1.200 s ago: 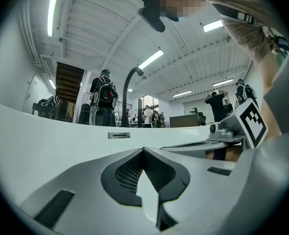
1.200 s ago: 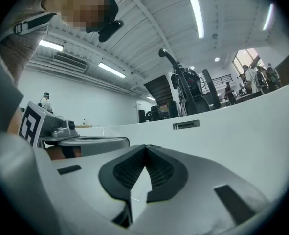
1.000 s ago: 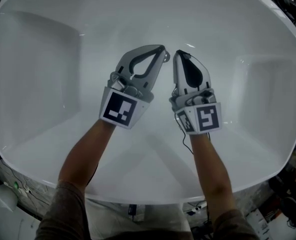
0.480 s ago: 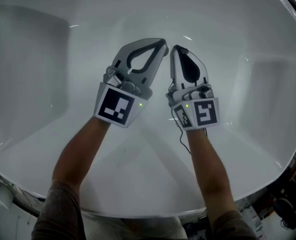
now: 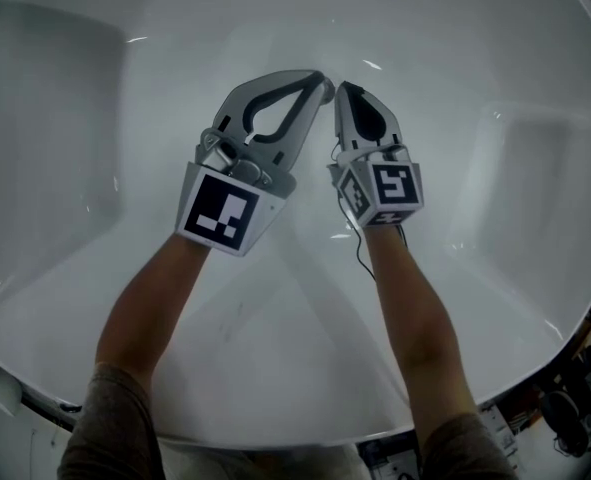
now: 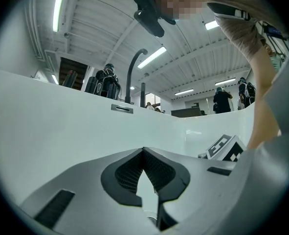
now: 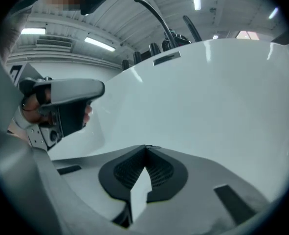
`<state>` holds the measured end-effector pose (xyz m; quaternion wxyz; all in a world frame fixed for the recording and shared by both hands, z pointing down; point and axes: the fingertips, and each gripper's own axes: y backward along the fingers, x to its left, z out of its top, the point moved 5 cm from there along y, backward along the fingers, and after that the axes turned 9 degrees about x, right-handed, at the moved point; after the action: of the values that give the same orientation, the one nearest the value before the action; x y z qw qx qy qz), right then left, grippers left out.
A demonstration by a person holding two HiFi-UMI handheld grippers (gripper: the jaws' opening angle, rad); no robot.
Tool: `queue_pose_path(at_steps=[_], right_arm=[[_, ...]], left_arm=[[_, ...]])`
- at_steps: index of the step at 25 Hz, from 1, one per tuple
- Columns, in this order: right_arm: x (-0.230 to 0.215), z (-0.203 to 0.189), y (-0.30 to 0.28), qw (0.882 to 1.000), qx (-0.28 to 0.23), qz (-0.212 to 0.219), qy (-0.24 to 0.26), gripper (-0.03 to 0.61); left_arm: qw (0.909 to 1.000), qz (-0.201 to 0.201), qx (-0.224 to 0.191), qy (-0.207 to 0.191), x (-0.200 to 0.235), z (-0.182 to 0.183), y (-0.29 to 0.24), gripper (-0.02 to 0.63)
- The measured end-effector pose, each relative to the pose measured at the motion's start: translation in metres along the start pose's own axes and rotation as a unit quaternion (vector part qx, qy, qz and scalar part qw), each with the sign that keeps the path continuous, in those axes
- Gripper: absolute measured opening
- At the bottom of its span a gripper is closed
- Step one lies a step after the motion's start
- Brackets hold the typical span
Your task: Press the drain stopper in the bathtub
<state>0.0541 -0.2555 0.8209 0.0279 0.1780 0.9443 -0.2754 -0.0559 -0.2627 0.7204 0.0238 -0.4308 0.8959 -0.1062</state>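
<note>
Drain stopper: not plainly seen in any view; judged to lie on the bathtub (image 5: 475, 58) floor beneath or just past the gripper tips, which cover that spot from the head view. Left gripper (image 5: 320, 83): jaws pressed together at the tips, nothing between them, pointing down and away from the person. Right gripper (image 5: 343, 90): jaws likewise closed and empty, tips just beside the left's. Neither is clearly nearer. Far wall ahead carries an overflow slot (image 6: 122, 108) and a faucet (image 6: 130, 72). Nothing obstructs the floor
</note>
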Motion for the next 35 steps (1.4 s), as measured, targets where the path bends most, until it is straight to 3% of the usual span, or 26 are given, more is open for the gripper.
queue_pose_path(at_steps=[9, 19, 29, 35], right_arm=[[-0.01, -0.043, -0.054, 0.997, 0.081, -0.008, -0.005, -0.003], [-0.021, -0.103, -0.089, 0.983, 0.182, -0.006, 0.008, -0.003], [-0.03, -0.126, -0.107, 0.963, 0.271, -0.011, 0.005, -0.004], [-0.027, -0.131, -0.107, 0.957, 0.289, -0.005, 0.007, -0.004]], left_arm=[[0.9999, -0.002, 0.009, 0.009, 0.012, -0.021, -0.001, 0.002], [0.9993, -0.001, 0.028, 0.026, 0.011, -0.052, -0.004, 0.002], [0.9988, -0.004, 0.04, 0.029, 0.008, -0.063, -0.006, 0.002], [0.9985, -0.008, 0.043, 0.032, 0.008, -0.062, -0.006, 0.002]])
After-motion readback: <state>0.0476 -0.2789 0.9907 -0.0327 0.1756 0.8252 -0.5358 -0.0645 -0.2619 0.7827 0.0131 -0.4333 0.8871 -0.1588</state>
